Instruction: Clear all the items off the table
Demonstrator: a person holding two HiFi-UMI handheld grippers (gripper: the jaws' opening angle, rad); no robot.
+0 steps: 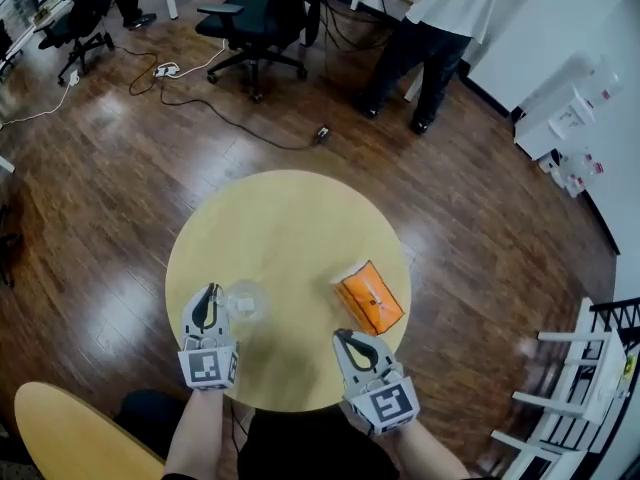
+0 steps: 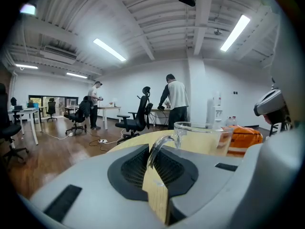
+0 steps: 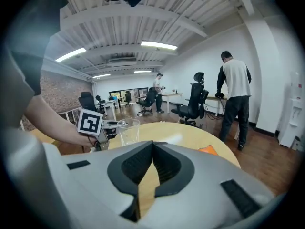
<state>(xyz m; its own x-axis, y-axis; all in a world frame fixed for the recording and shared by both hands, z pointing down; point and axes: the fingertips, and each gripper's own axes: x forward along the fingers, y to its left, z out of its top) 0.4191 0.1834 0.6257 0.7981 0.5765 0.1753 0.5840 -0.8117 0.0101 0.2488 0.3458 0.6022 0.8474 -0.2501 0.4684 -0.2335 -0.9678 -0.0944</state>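
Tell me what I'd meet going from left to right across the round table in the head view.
left gripper → glass mug → orange packet

Round pale wooden bench (image 1: 290, 218) on dark plank floor (image 1: 120, 168); bears a clear glass mug (image 1: 245, 303) toward the left and an orange packet (image 1: 370, 300) toward the right, well apart.

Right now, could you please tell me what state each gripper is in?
Left gripper: closed on the handle of the glass mug.
Right gripper: closed, holding nothing.
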